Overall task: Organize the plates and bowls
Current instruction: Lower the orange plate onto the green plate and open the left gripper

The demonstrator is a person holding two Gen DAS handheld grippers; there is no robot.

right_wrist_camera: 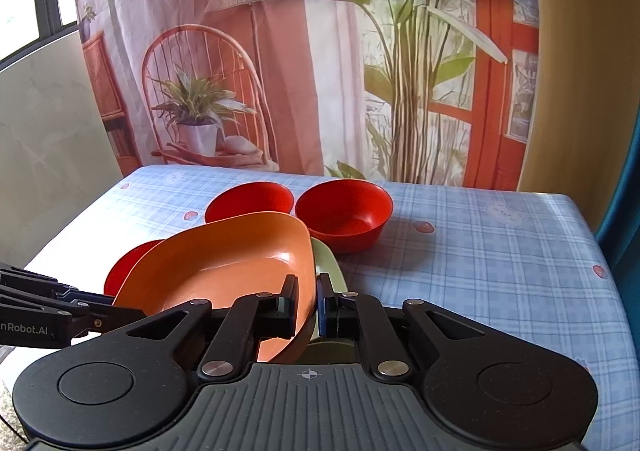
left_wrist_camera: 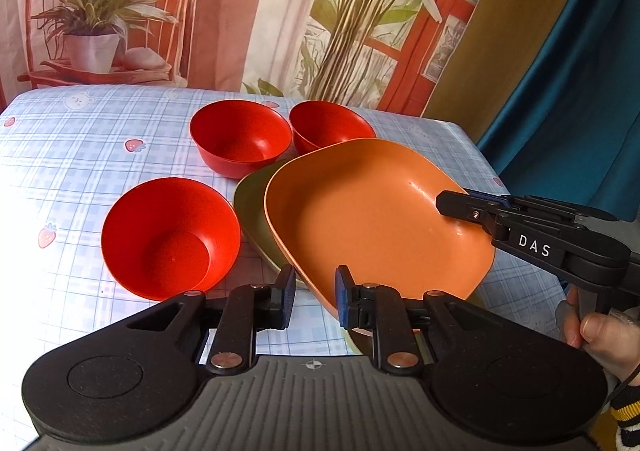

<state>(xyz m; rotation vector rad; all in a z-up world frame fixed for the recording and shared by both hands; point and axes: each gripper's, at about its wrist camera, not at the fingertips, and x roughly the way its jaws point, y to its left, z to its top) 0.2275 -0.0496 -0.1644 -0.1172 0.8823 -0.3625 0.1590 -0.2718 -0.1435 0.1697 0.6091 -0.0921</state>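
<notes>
An orange plate (left_wrist_camera: 372, 219) is tilted above a green plate (left_wrist_camera: 250, 207) on the checked tablecloth. My right gripper (right_wrist_camera: 307, 301) is shut on the orange plate's (right_wrist_camera: 224, 263) right rim; it also shows in the left wrist view (left_wrist_camera: 456, 207). My left gripper (left_wrist_camera: 315, 297) is open at the orange plate's near rim, with nothing between its fingers. Three red bowls stand on the table: one near left (left_wrist_camera: 170, 237), one at the back (left_wrist_camera: 240, 137), one back right (left_wrist_camera: 330, 125). The green plate's edge (right_wrist_camera: 328, 261) shows under the orange one.
The table (right_wrist_camera: 480, 251) has a checked blue cloth with strawberry prints. Its right edge drops off by a blue curtain (left_wrist_camera: 580, 111). A printed backdrop (right_wrist_camera: 280, 51) hangs behind the table's far edge.
</notes>
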